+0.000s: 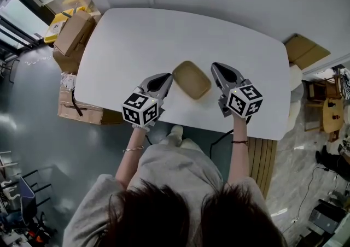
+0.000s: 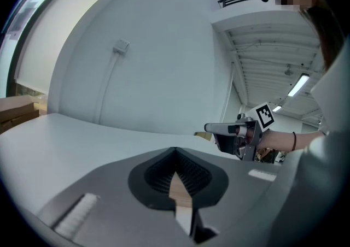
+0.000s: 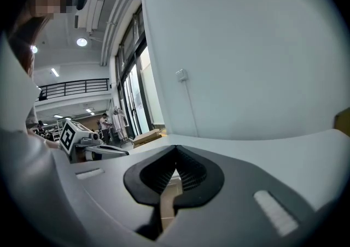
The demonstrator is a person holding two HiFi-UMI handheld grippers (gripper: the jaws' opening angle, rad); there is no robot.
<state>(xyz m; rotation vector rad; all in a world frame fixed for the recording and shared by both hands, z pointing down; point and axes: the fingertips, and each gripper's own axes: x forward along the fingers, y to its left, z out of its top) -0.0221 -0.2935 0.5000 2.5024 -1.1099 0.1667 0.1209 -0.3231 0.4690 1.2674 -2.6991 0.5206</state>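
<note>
On table [image 1: 164, 38]: rounded, perhaps paper tray [image 1: 192, 80].

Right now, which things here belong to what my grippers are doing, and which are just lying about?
In hand:
- shallow tan rectangular tray
- left gripper and right gripper, one on each side of the tray, jaws together
- white rounded table under it

Lying about:
- brown cardboard boxes on the floor
- yellow crate

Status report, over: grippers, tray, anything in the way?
Left gripper shut, right gripper shut. Tan tray between them on white table. Cardboard boxes beside table, off left.
</note>
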